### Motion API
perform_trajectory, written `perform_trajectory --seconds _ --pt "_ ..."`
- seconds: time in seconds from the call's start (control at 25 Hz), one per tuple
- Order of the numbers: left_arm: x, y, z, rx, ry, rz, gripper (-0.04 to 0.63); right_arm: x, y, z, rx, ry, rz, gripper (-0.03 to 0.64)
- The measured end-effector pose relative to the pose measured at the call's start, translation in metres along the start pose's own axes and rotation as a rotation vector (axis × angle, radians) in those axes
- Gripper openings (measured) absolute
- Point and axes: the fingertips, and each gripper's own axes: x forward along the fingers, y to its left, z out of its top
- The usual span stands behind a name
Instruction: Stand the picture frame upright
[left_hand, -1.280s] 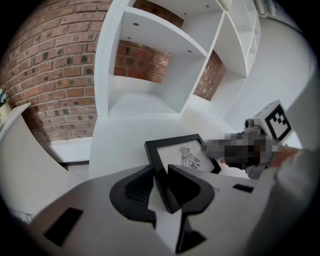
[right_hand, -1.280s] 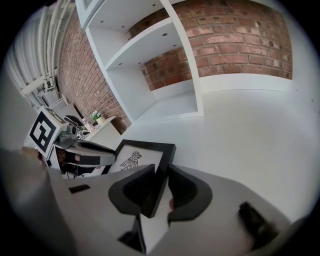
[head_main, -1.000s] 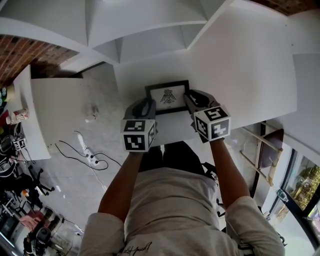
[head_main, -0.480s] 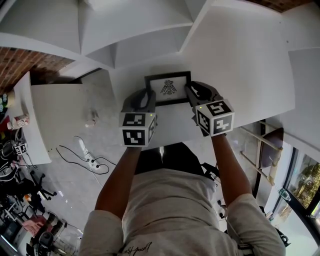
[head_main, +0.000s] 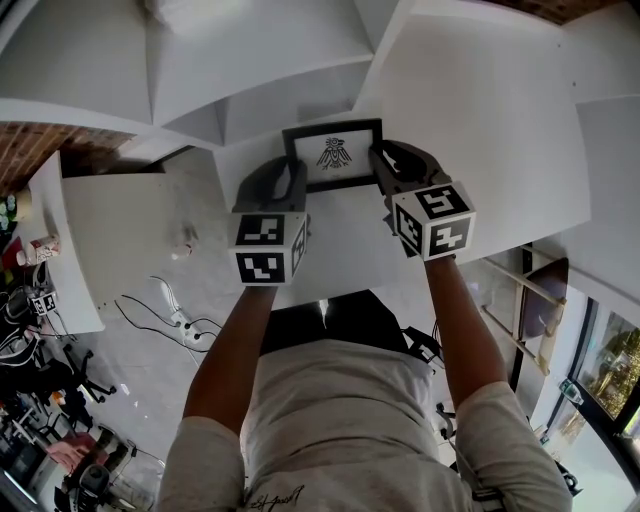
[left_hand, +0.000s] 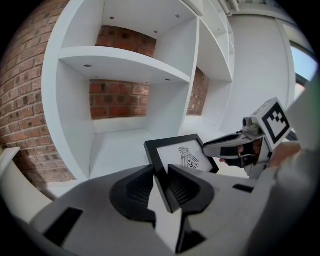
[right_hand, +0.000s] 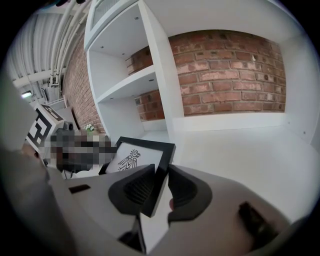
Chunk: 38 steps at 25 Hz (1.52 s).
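A black picture frame (head_main: 333, 155) with a white mat and a small dark bird-like print is held in the air in front of a white shelf unit (head_main: 250, 90). My left gripper (head_main: 287, 187) is shut on its left edge and my right gripper (head_main: 383, 172) is shut on its right edge. In the left gripper view the frame (left_hand: 182, 156) sits edge-on between the jaws of the left gripper (left_hand: 161, 174), print facing up and toward me. The right gripper view has the frame (right_hand: 136, 158) clamped the same way by the right gripper (right_hand: 161, 181).
White shelf compartments with a brick back wall (left_hand: 117, 97) open ahead, with a wide shelf board (right_hand: 240, 150) to the right. A white table (head_main: 110, 215) stands at the left. A power strip and cables (head_main: 170, 300) lie on the floor below.
Both grippers have carried the frame forward and upward toward the shelves. The grip on both side edges has stayed the same.
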Motion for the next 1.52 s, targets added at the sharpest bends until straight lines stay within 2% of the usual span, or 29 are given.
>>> perform_trajectory --seconds 0.44,0.68,1.12,1.52 --pt "0.015 0.019 0.026 0.022 -0.038 0.012 0.098 0.019 -0.009 0.030 -0.003 -0.054 0.015 0.095" --pt "0.019 0.020 0.027 0.023 -0.053 0.018 0.097 0.024 -0.013 0.030 -0.003 -0.077 0.012 0.094" --pt "0.038 0.030 0.019 0.018 -0.020 0.043 0.084 0.038 -0.020 0.022 0.004 -0.051 -0.018 0.084" --pt "0.051 0.038 0.015 0.043 0.000 0.081 0.067 0.047 -0.027 0.022 0.014 -0.040 -0.032 0.067"
